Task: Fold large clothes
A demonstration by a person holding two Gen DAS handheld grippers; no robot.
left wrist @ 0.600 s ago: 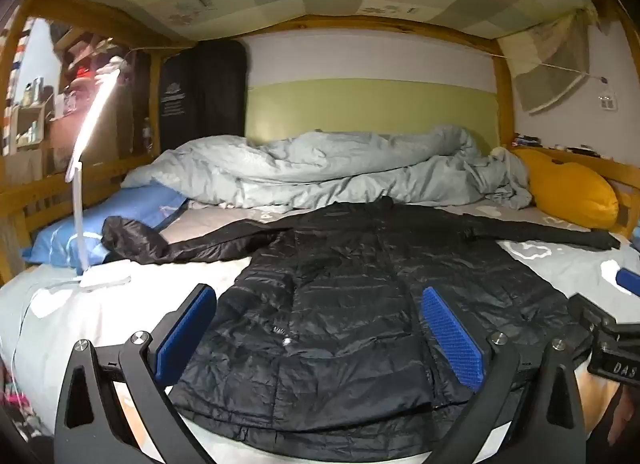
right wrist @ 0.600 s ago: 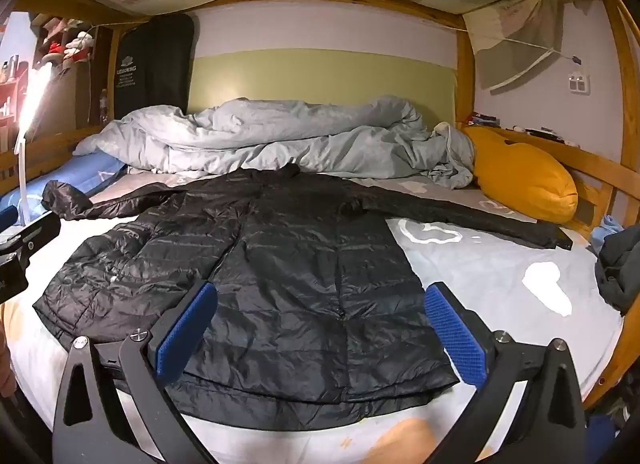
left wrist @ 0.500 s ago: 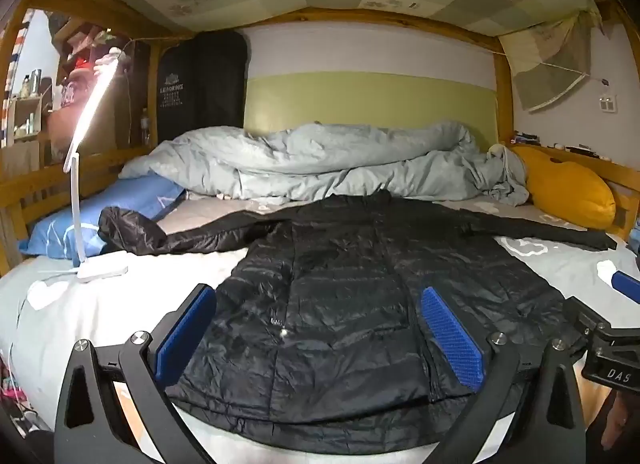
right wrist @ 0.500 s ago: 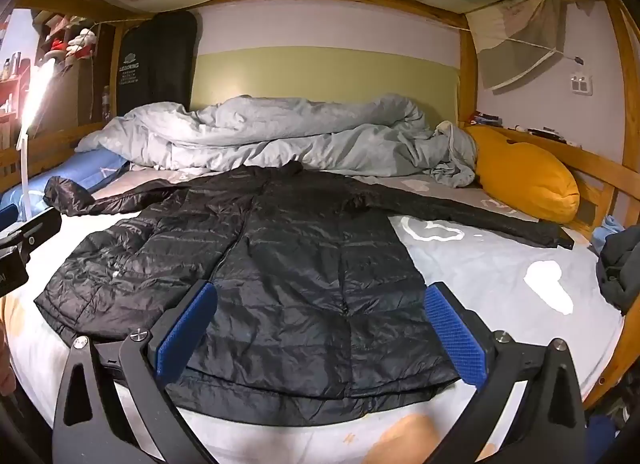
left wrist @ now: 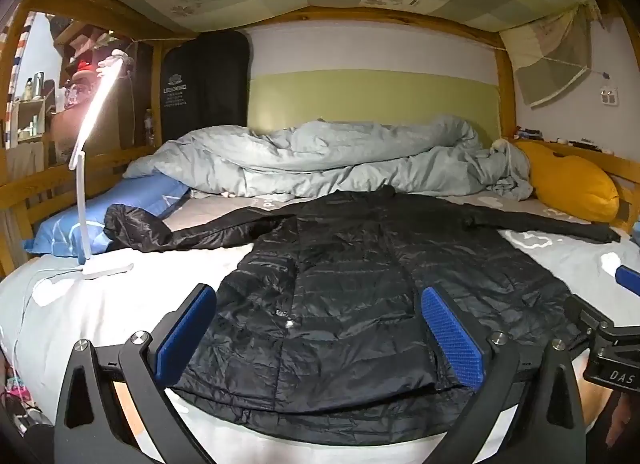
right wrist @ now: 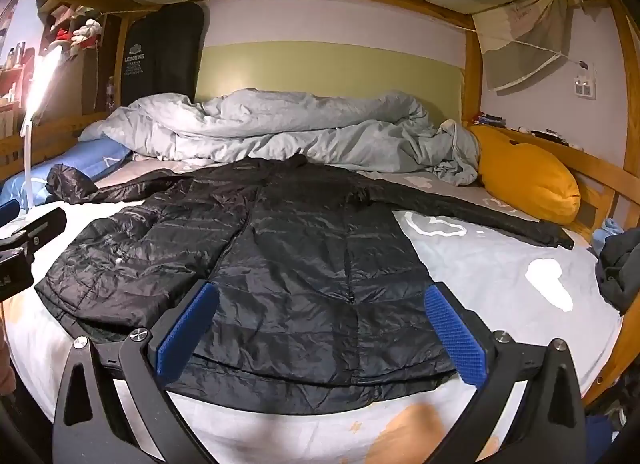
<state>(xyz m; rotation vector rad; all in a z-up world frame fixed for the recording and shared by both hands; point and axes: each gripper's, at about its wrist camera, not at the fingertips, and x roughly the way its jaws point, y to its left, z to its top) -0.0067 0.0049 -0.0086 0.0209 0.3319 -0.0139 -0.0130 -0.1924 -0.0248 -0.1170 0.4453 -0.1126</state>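
Note:
A long black puffer coat (left wrist: 352, 284) (right wrist: 288, 256) lies spread flat on the bed, hem toward me, collar toward the far wall, both sleeves stretched out sideways. My left gripper (left wrist: 318, 334) hovers open over the hem's left half, blue pads wide apart, nothing between them. My right gripper (right wrist: 320, 334) hangs open above the hem's right half, likewise empty. Each gripper's body shows at the edge of the other's view.
A rumpled grey duvet (left wrist: 320, 156) is heaped at the back. A yellow pillow (right wrist: 528, 180) lies right, a blue pillow (left wrist: 100, 220) left. A lit white lamp (left wrist: 86, 184) stands on the left of the sheet. Dark clothing (right wrist: 618, 264) sits at the right edge. Wooden rails frame the bed.
Both views have tipped slightly, so the coat sits a little lower and nearer in the frames. Both grippers stay wide open and the coat has not moved.

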